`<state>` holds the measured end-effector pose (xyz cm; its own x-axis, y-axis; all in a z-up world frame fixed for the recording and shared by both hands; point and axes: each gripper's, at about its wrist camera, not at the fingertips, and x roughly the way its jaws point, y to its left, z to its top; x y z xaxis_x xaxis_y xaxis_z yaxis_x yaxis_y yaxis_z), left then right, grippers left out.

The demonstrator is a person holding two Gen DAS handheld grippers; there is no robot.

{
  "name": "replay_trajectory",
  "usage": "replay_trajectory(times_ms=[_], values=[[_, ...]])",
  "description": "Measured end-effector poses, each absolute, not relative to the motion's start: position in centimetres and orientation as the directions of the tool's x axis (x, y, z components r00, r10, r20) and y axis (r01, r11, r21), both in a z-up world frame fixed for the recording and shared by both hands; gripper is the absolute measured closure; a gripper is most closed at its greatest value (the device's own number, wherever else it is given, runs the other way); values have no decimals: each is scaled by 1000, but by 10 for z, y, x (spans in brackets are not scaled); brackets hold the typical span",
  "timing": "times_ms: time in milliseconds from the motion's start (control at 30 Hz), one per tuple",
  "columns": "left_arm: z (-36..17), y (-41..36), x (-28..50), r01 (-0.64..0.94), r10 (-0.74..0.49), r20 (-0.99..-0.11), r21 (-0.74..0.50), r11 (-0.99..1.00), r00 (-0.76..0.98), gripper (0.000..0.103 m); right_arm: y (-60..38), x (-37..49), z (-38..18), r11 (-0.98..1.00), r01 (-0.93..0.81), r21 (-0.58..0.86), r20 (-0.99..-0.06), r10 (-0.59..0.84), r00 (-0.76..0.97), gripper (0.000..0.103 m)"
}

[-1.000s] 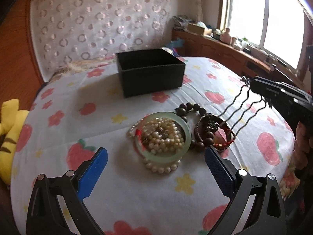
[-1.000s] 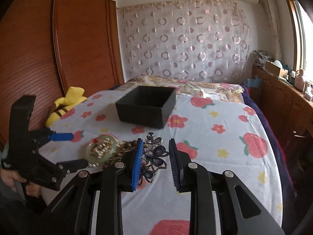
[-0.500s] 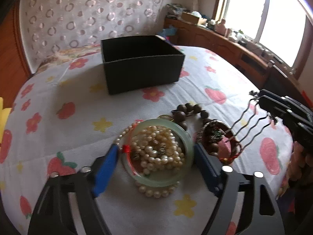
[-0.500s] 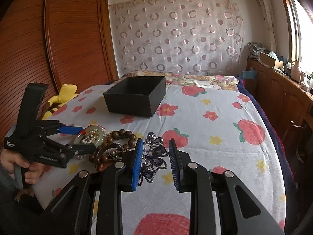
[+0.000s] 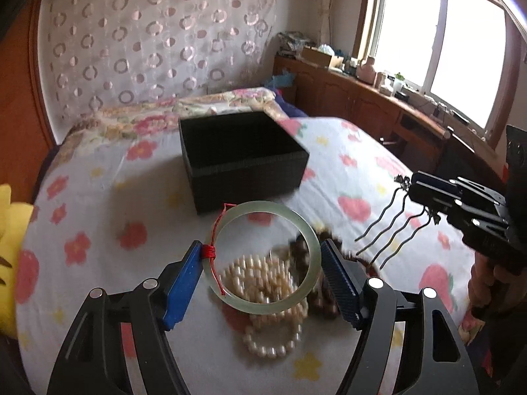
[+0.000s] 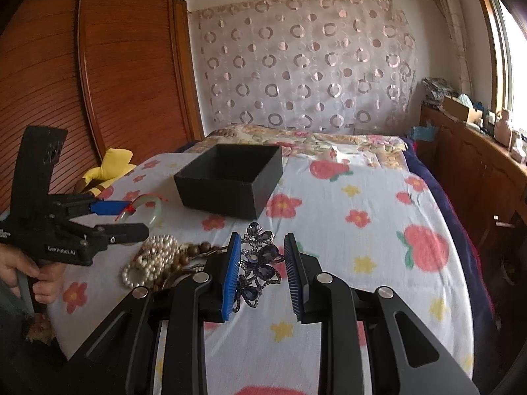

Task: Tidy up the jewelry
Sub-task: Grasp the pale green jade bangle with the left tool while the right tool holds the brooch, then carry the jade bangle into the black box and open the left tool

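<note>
Left gripper (image 5: 262, 271) clamped jade bangle (image 5: 263, 256), lifted clear; right gripper (image 6: 260, 275) pinched hair comb (image 6: 258, 268). Next: carry both into black box (image 5: 242, 159).

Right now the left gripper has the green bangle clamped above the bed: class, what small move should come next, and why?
Probably carry the green bangle forward over the open black box before releasing. The left gripper holds it clear of the pearl strands, and the box sits just beyond, on the flowered sheet.
</note>
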<state>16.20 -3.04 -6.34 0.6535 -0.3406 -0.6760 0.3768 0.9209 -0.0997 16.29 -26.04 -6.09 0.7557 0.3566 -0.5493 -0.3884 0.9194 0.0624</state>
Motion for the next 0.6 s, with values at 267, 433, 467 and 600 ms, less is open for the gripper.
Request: replay_trajectory(times_ms=[267,433,467,600], values=[[-38,-42,219,384,-338,-650,-75,920,681,34,-264,209,-37,919,-392,44,-534,353,768,74],[-37,-46,263,383,-339,-658,-82,920,673,34,-265,242,-32,919,-392,46,-543,353,762,74],[-38,-46,269,383,-339,-663,-85,920,668,34,-264,248,-31,918,-395,44,-545,353,760,74],[-49,-46,291,380,-334,-685,-90,920,648,34,-259,269,-33,911,-411,29,-561,355,748,74]])
